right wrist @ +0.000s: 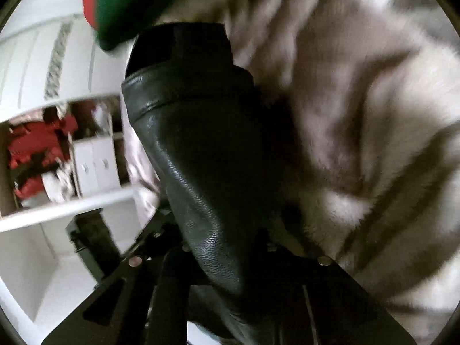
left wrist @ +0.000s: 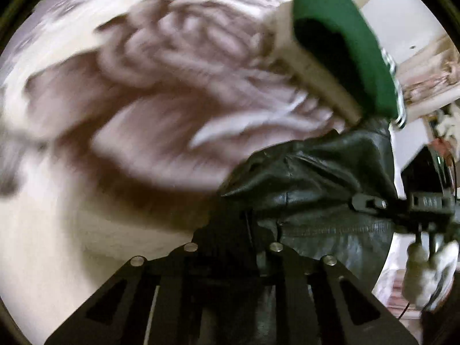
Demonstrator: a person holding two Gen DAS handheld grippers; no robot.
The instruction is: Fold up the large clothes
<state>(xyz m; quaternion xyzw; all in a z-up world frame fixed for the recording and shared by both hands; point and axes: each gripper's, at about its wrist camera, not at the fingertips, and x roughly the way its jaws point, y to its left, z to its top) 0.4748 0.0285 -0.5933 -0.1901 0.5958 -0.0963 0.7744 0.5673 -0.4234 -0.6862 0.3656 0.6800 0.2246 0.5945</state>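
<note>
Left gripper [left wrist: 230, 230]: fingers closed on black leather jacket [left wrist: 310, 172].
Right gripper [right wrist: 227, 247]: fingers clamped on the same jacket [right wrist: 201, 158].
Jacket: lifted between both grippers above pale fleecy bedding [left wrist: 143, 100], beside green garment [left wrist: 345, 43].
Progress: judged early; no finished fold shows.
Axis: cuffed end points away from right camera.

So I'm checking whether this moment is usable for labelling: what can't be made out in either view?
- Left wrist view: the left tongs' tips, buried in the black leather garment, so the grip is unclear.
- Right wrist view: the right tongs' tips, covered by the same leather.
- Both views: the pale fuzzy fabric, smeared by motion blur.
- Left wrist view: the green garment, cut off at the top.
</note>
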